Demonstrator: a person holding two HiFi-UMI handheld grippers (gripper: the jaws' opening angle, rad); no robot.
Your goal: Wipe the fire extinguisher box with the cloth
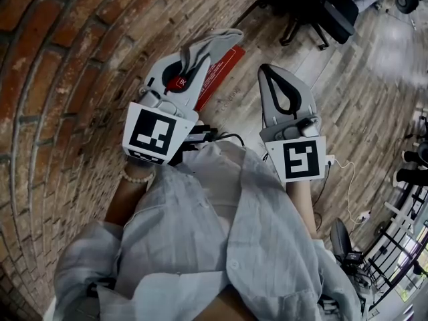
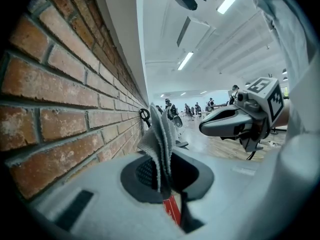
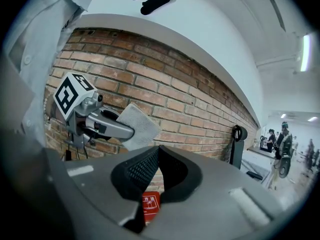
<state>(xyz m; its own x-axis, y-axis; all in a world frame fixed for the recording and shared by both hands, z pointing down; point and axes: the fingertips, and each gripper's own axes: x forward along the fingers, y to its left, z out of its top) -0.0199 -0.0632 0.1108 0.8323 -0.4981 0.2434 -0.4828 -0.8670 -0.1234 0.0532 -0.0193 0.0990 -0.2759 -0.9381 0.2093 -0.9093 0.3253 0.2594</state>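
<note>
Above the fire extinguisher box [image 1: 224,65] my left claw [image 1: 189,67] pinches the cloth [image 1: 215,44], right claw [image 1: 275,77] closed empty; wiping comes next.

1. Site: large open-plan office or shared workspace, loft style.
2. Bare brick wall [image 1: 60,79] runs along one side, over a wood-plank floor [image 1: 361,92].
3. Black swivel office chair [image 1: 321,12] stands on the floor.
4. Strip lights [image 2: 186,60] on a white ceiling; people [image 2: 197,108] grouped far down the hall.
</note>
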